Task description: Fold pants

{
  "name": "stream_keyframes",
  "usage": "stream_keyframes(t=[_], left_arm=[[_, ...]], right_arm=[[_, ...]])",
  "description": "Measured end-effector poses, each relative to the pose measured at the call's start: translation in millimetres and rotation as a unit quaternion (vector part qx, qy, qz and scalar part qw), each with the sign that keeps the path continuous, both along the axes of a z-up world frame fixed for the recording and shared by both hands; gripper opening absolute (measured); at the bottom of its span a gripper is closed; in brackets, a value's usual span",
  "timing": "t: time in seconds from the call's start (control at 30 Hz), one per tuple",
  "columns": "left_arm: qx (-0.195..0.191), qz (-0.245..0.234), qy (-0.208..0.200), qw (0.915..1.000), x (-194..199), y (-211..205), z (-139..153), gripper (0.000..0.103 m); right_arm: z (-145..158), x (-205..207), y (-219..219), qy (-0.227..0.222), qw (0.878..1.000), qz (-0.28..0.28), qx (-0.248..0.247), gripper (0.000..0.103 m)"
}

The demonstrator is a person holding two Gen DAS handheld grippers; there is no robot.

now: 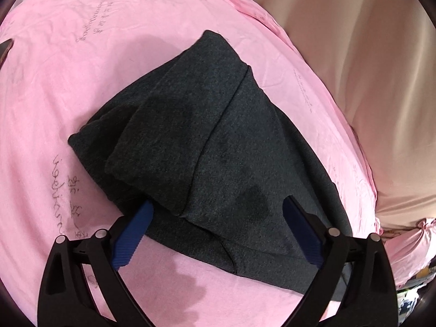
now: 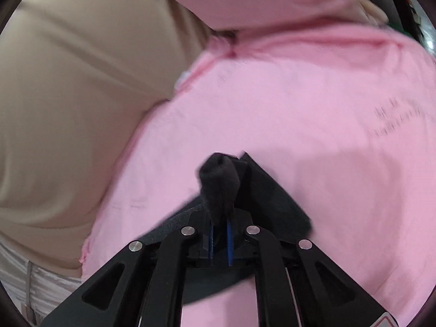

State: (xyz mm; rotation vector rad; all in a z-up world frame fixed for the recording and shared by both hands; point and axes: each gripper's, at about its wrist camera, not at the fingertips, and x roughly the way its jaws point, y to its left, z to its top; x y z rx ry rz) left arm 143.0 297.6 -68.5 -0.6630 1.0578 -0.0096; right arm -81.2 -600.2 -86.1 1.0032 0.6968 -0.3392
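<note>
Left wrist view: left tool (image 1: 216,224) is seen with its blue pads (image 1: 133,237) spread wide; nothing is clamped between them.
Pants: dark grey pants (image 1: 207,141) are laid folded in layers on a pink bed sheet (image 1: 81,87), directly ahead of the left tool and between its two pads.
Left pad contact: the tip of the left pad is tucked under the near folded edge of the pants; whether it presses on the cloth cannot be told.
Right pad of left tool: positioned over the near right part of the pants; contact cannot be told.
Fold state: an upper layer is laid over a wider lower layer, with a thin dark thread hanging at the near hem.
Sheet: printed script is seen on it left of and beyond the left tool; a darker patch is seen just before the tool.
Beige fabric (image 1: 368,68): seen beyond and right of the left tool, past the sheet's edge.
Right wrist view: right tool (image 2: 219,218) is nearly closed, and a bunched fold of dark pants cloth (image 2: 219,182) is pinched between its pads.
Cloth at right tool: the bunch sticks up just ahead of the tips; more dark cloth trails to the tool's right and beneath it, over the pink sheet.
Image quality: right view is blurred.
</note>
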Motion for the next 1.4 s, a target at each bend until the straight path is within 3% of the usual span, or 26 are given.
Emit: stream_keyframes(t=[0.07,0.17,0.27,0.33,0.4,0.47,0.53,0.67,0.87,0.93,1.0,1.1,1.2,1.4], left_arm=[[0.003,-0.004,0.003,1.0000,1,0,0,0.095],[-0.009,-0.002,0.004,1.0000,2,1,0,0.095],[-0.033,-0.005,0.004,0.9994,4,7,-1,0.093],[-0.026,-0.010,0.005,0.9996,4,8,0,0.068],[-0.019,-0.018,0.014,0.9996,5,10,-2,0.051],[-0.027,-0.017,0.019,0.9993,4,15,-3,0.044],[-0.023,-0.010,0.033,0.9991,5,22,-6,0.009],[-0.063,-0.009,0.035,0.9973,5,35,-2,0.008],[-0.068,-0.024,-0.039,0.9966,-20,35,56,0.007],[-0.050,-0.021,-0.043,0.9976,-27,37,63,0.007],[-0.011,-0.022,-0.012,0.9996,-19,39,47,0.007],[-0.009,-0.016,0.045,0.9988,-4,40,8,0.007],[-0.018,-0.005,0.051,0.9985,-2,42,-8,0.007],[-0.003,-0.006,0.054,0.9985,2,37,0,0.007]], right_arm=[[-5,-12,2,-0.014,1.000,-0.013,0.007,0.015],[3,-18,6,-0.022,0.999,-0.024,0.002,0.031],[22,-23,30,-0.023,0.999,-0.029,-0.033,0.039],[38,-30,55,-0.021,0.996,-0.024,-0.079,0.049],[48,-30,79,-0.024,0.994,-0.004,-0.110,0.051],[54,-20,107,-0.026,0.991,0.034,-0.128,0.053],[58,-7,130,-0.030,0.988,0.064,-0.136,0.053],[62,18,168,-0.032,0.983,0.119,-0.139,0.053],[62,40,206,-0.031,0.975,0.165,-0.145,0.053],[55,44,212,-0.022,0.974,0.174,-0.146,0.053],[45,45,217,-0.007,0.973,0.181,-0.141,0.053],[34,41,222,-0.005,0.975,0.195,-0.107,0.053],[29,40,233,-0.027,0.973,0.225,-0.051,0.053],[6,81,253,-0.035,0.964,0.259,0.041,0.056]])
